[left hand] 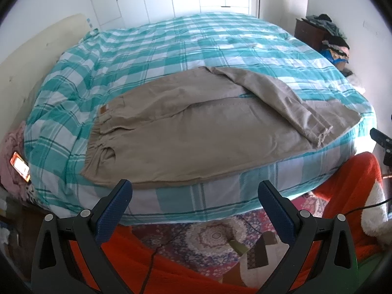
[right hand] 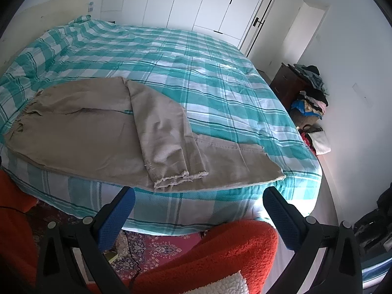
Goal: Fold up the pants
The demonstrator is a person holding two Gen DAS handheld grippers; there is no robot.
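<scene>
Beige pants [left hand: 196,132] lie spread along the near edge of a bed, waistband at the left, legs running right. One leg is thrown diagonally over the other, and its frayed hem [right hand: 180,180] rests near the bed's front edge. My left gripper [left hand: 194,192] hovers open in front of the bed's side, below the pants' seat, holding nothing. My right gripper [right hand: 198,199] is open too, just below the frayed hem and apart from the cloth. The pants [right hand: 98,132] fill the left half of the right wrist view.
The bed carries a teal and white checked cover [left hand: 171,49]. A patterned rug [left hand: 210,240] and a red fleece sleeve [right hand: 215,250] lie below the grippers. A lit phone [left hand: 20,169] sits at the bed's left. Clothes are piled on a dark cabinet [right hand: 291,83] by the right wall.
</scene>
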